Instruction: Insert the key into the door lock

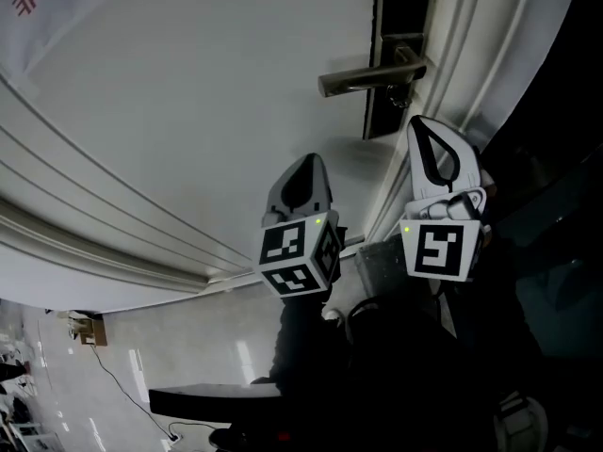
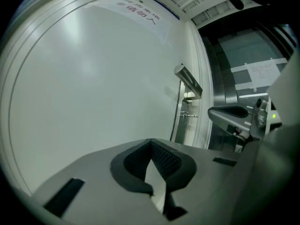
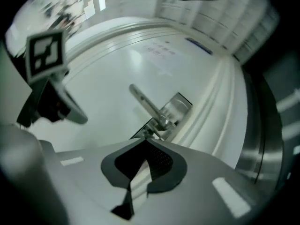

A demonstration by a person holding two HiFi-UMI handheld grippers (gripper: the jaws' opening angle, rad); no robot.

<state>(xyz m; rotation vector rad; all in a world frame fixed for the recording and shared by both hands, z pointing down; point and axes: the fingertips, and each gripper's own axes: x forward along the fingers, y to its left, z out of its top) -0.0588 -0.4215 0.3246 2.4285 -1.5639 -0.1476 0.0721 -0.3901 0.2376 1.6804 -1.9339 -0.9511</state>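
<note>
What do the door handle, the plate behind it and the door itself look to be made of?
Door handle: metal, probably brushed steel or nickel, judging by its soft grey sheen.
Plate behind it: also metal, satin finish with streaky reflections.
Door: smooth white painted or laminated panel, faintly glossy; the core cannot be told.

White door (image 1: 188, 111), dull silver door handle (image 1: 363, 78)
</note>
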